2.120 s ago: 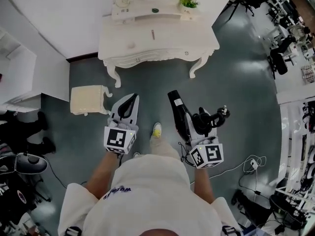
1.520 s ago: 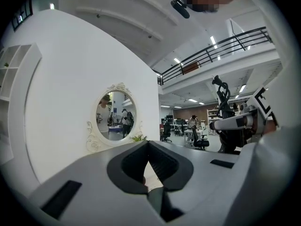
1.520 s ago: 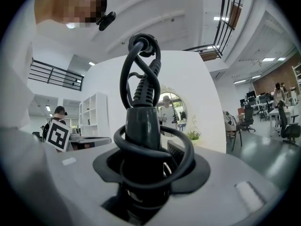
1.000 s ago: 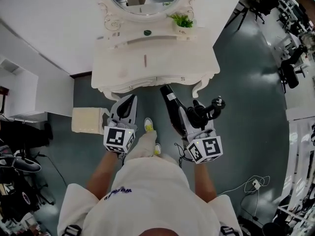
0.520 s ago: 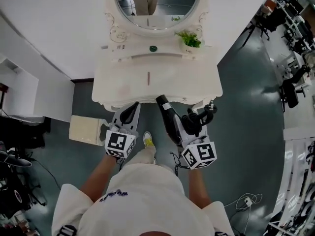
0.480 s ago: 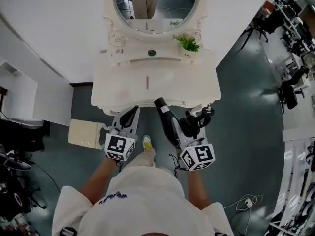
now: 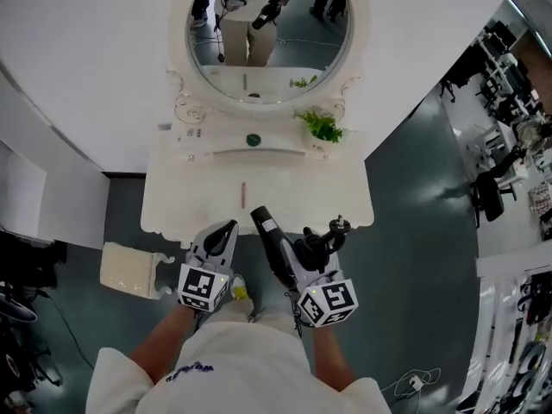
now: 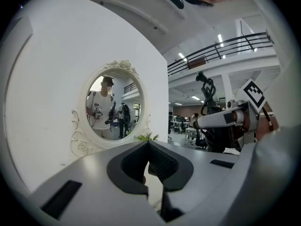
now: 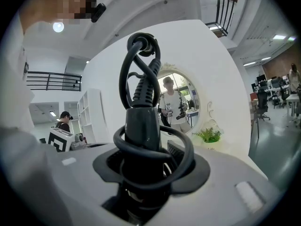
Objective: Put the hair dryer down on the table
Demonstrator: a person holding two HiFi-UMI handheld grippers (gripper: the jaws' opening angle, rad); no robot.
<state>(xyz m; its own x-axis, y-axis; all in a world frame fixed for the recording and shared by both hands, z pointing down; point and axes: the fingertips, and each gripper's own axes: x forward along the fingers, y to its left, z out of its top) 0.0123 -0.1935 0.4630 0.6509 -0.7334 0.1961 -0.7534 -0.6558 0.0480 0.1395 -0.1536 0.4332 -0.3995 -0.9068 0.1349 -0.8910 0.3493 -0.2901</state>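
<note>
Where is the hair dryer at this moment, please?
In the head view, the hair dryer is clamped in the right hand-held gripper, its front end over the white dressing table's front edge.

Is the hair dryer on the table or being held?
Held: the right hand-held gripper clamps the hair dryer by the front edge of the table.

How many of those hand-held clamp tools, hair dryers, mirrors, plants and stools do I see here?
2 grippers: the left gripper and the right gripper
1 hair dryer
1 mirror
1 plant
1 stool
Total: 6
</note>
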